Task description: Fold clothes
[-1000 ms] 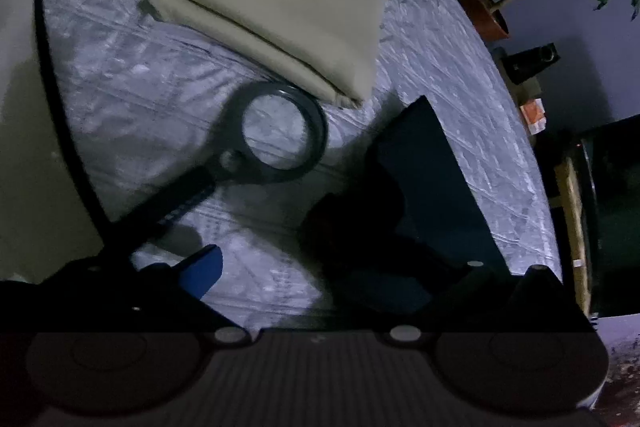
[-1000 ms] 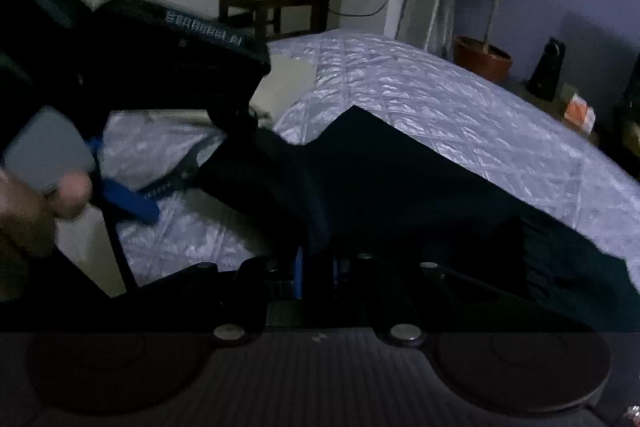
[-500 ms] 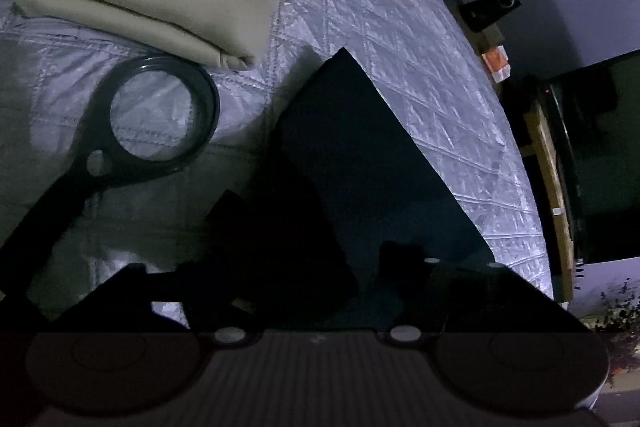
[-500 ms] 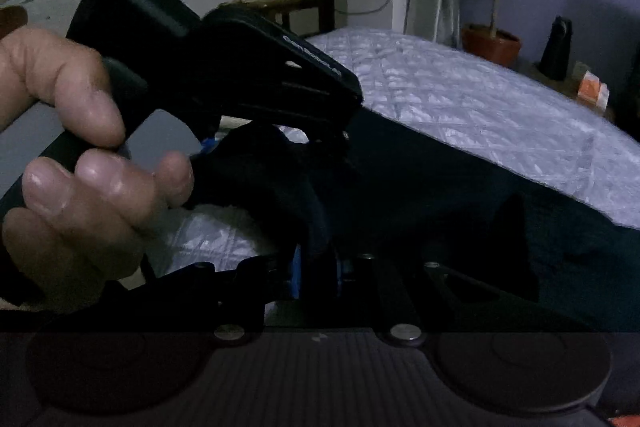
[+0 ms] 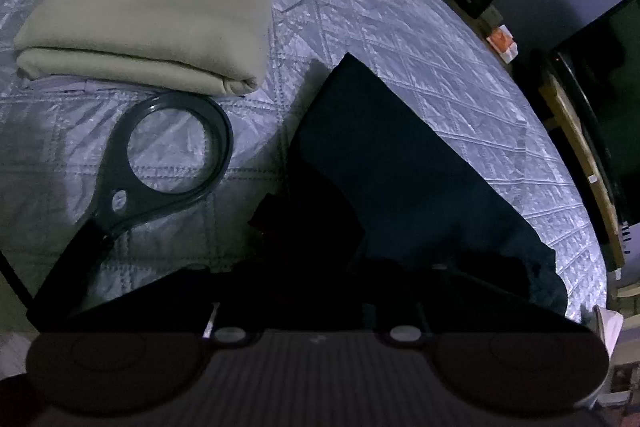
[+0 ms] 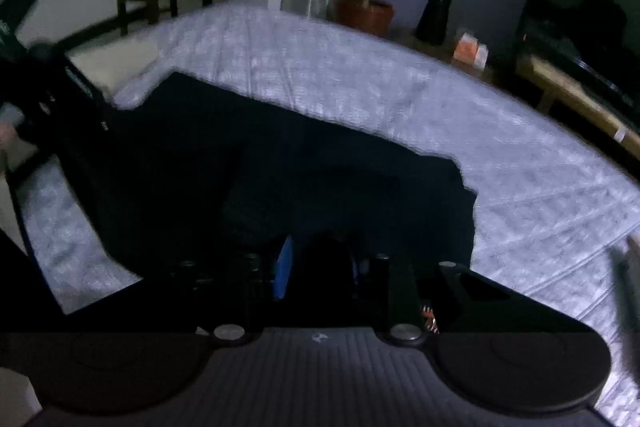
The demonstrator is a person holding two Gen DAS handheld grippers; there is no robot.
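Beige garment point(image 5: 152, 19): folded, lying far left on the bed point(image 5: 380, 27), well apart from the work.
Magnifier point(image 5: 168, 155): flat on the bed, between the beige garment and the dark one, near the left tool.
Left tool point(image 5: 316, 227): jaws together, apparently clamped on a bunched near corner of the dark garment point(image 5: 392, 167); fingertips lost in shadow.
Dark garment: spread on the bed at centre, partly folded, far corner pointing away.
Right tool point(image 6: 316, 267): jaws opening with dark cloth between them; frame blurred, pad contact unclear.
Risk 1: right-side release may let the fold spring back, since loose cloth slides on the slick quilt.
Risk 2: a left-side drag could sweep the magnifier.
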